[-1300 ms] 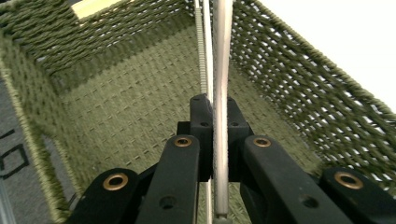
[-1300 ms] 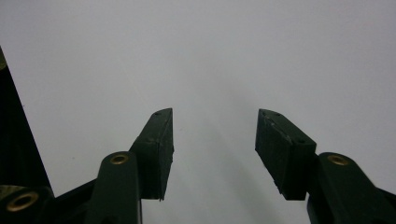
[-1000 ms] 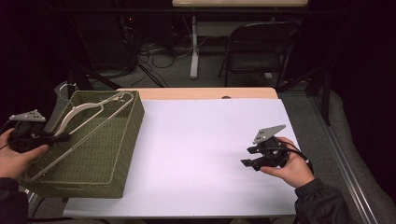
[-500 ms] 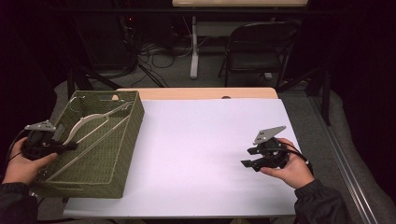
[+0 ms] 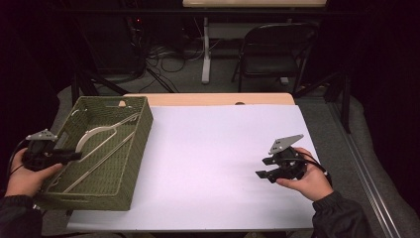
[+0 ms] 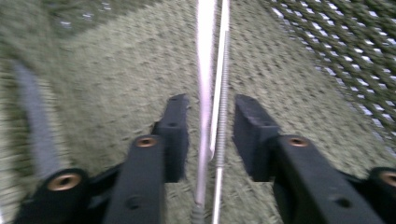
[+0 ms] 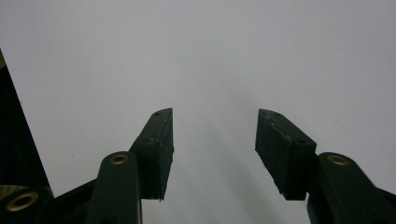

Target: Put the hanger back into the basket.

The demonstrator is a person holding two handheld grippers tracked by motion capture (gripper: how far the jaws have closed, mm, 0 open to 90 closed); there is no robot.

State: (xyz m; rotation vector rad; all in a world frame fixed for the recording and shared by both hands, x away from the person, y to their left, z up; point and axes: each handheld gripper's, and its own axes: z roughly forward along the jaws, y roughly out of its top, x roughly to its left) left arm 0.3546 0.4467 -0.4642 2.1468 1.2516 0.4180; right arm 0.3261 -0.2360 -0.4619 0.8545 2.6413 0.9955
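Now my left hand-held gripper (image 5: 74,156) sits inside the green basket (image 5: 130,173), jaws apart around wire hangers (image 6: 212,93); right hand-held gripper (image 5: 261,167), right of the basket, gapes over the white table (image 5: 208,148).

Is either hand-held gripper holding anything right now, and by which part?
Nothing is held. The left hand-held gripper is open astride the hanger's wire rods; the right hand-held gripper is open.

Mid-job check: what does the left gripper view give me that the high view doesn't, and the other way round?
Left gripper view alone: open fingers straddling the hangers' thin metal rods, not clamped, over the basket's woven floor. High view alone: the whole green basket at the table's left edge, the white tabletop, the right gripper held over it, a chair behind. Both: left gripper, hangers, basket.
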